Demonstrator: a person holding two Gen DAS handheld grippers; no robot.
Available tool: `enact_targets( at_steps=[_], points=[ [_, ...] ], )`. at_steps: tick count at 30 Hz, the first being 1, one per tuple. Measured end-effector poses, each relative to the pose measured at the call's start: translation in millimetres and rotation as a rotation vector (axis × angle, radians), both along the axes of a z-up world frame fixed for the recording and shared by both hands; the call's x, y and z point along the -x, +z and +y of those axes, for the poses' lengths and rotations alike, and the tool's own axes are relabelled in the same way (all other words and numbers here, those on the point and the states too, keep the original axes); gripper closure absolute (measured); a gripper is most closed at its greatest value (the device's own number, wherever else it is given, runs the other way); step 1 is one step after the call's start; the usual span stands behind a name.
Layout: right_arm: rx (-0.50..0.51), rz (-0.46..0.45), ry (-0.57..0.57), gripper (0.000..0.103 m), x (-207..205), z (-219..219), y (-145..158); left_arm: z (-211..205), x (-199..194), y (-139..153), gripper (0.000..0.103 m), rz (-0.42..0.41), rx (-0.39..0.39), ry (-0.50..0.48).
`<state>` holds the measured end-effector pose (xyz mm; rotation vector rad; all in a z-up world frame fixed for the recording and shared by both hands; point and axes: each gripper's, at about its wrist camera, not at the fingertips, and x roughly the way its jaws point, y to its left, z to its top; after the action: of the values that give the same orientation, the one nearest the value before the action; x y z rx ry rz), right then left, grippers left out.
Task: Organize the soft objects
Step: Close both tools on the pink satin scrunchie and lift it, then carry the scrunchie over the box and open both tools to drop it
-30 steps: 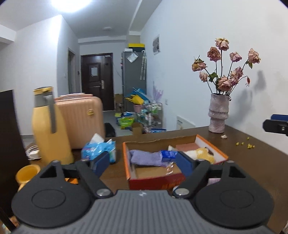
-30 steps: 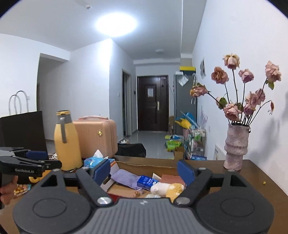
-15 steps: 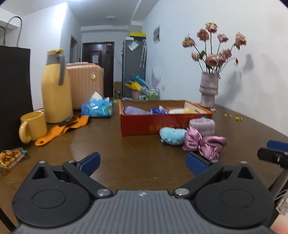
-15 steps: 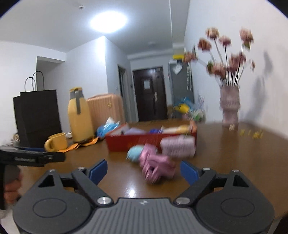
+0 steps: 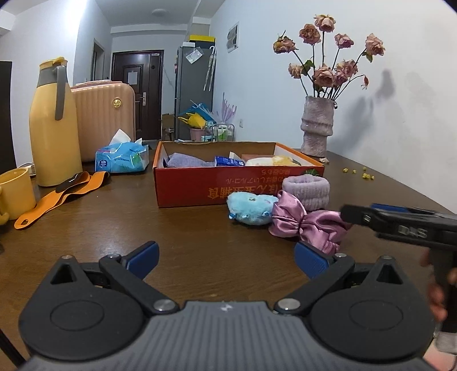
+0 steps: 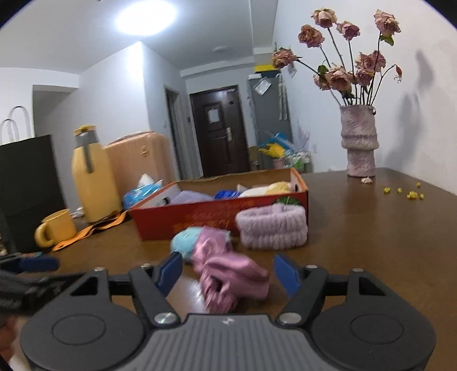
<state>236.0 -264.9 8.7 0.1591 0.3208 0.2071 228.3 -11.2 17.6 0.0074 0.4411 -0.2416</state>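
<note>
As both lowered, right hand-held gripper (image 6: 227, 274) narrowed.

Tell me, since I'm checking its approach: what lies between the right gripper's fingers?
The pink satin bow lies on the table between the right gripper fingers, untouched, in the right wrist view.

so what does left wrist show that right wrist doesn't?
Left wrist only: the tissue pack in full, and the right gripper from the side, reaching toward the pink bow.

Right wrist only: the black bag with white handles, the ceiling light, and the bow between its own open pads, jaws just closing, untouched.

Both: red box, blue plush, purple band, vase, yellow flask, mug.
</note>
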Motion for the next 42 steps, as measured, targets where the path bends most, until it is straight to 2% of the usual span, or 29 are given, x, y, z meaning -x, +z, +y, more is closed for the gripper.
enact_targets(
  at_steps=[1, 2, 3, 5, 6, 8, 9, 12, 15, 18, 19, 20, 21, 22, 23, 24, 25, 26, 27, 30, 33, 35, 37, 38, 42],
  points=[
    [0.003, 0.006, -0.010, 0.052, -8, 2, -2, 1, -3, 0, 0.000, 0.001, 0.003, 0.006],
    [0.006, 0.027, 0.002, 0.062, -16, 4, -4, 2, -7, 1, 0.000, 0.005, 0.006, 0.013],
    [0.008, 0.069, 0.044, 0.075, -23, 9, -7, 5, -11, 1, 0.000, 0.009, 0.012, 0.024],
    [-0.005, 0.120, 0.175, 0.074, -25, 22, -11, 12, -18, 2, 0.000, 0.009, 0.031, 0.058],
    [-0.042, 0.137, 0.298, 0.074, -21, 29, -12, 15, -22, 2, 0.000, 0.011, 0.041, 0.074],
    [-0.133, 0.138, 0.460, 0.070, -11, 34, -13, 21, -31, 1, 0.000, 0.032, 0.064, 0.103],
    [-0.165, 0.130, 0.478, 0.065, -7, 32, -12, 24, -34, 1, 0.000, 0.044, 0.077, 0.108],
    [-0.210, 0.093, 0.399, 0.062, -3, 12, -4, 23, -37, -2, 0.000, 0.077, 0.108, 0.048],
    [-0.203, 0.074, 0.285, 0.057, -8, -11, 1, 17, -32, -2, 0.000, 0.094, 0.163, -0.064],
    [-0.183, 0.093, 0.282, 0.055, -19, -15, -3, 15, -24, -3, 0.002, 0.087, 0.213, -0.159],
    [-0.179, 0.098, 0.288, 0.050, -23, -13, -4, 12, -22, -6, 0.007, 0.083, 0.205, -0.175],
    [-0.183, 0.101, 0.293, 0.045, -29, -10, -6, 9, -21, -9, 0.017, 0.087, 0.176, -0.183],
    [-0.195, 0.103, 0.297, 0.033, -37, -8, -8, 6, -21, -13, 0.023, 0.095, 0.140, -0.174],
    [-0.205, 0.112, 0.305, 0.031, -46, -3, -9, 4, -24, -17, 0.032, 0.108, 0.112, -0.156],
    [-0.204, 0.131, 0.316, 0.032, -53, 3, -9, 6, -26, -20, 0.033, 0.125, 0.101, -0.135],
    [-0.192, 0.146, 0.330, 0.038, -61, 10, -11, 11, -29, -22, 0.033, 0.142, 0.105, -0.109],
    [-0.174, 0.163, 0.331, 0.049, -67, 17, -14, 18, -30, -23, 0.033, 0.149, 0.114, -0.088],
    [-0.152, 0.190, 0.327, 0.055, -71, 23, -16, 24, -30, -23, 0.033, 0.145, 0.122, -0.064],
    [-0.134, 0.214, 0.328, 0.059, -73, 28, -18, 30, -29, -22, 0.033, 0.137, 0.127, -0.040],
    [-0.191, 0.237, 0.337, 0.064, -68, 30, -25, 41, -31, -23, 0.036, 0.138, 0.159, -0.014],
    [-0.209, 0.249, 0.318, 0.068, -60, 31, -24, 41, -42, -27, 0.059, 0.211, 0.184, -0.052],
    [-0.196, 0.249, 0.313, 0.073, -54, 29, -23, 40, -48, -31, 0.079, 0.247, 0.199, -0.069],
    [-0.208, 0.263, 0.311, 0.082, -50, 25, -23, 38, -47, -33, 0.085, 0.243, 0.210, -0.085],
    [-0.214, 0.265, 0.306, 0.083, -49, 24, -22, 36, -47, -32, 0.089, 0.236, 0.211, -0.092],
    [-0.195, 0.232, 0.289, 0.086, -54, 24, -6, 33, -52, -19, 0.093, 0.206, 0.237, -0.131]
  ],
)
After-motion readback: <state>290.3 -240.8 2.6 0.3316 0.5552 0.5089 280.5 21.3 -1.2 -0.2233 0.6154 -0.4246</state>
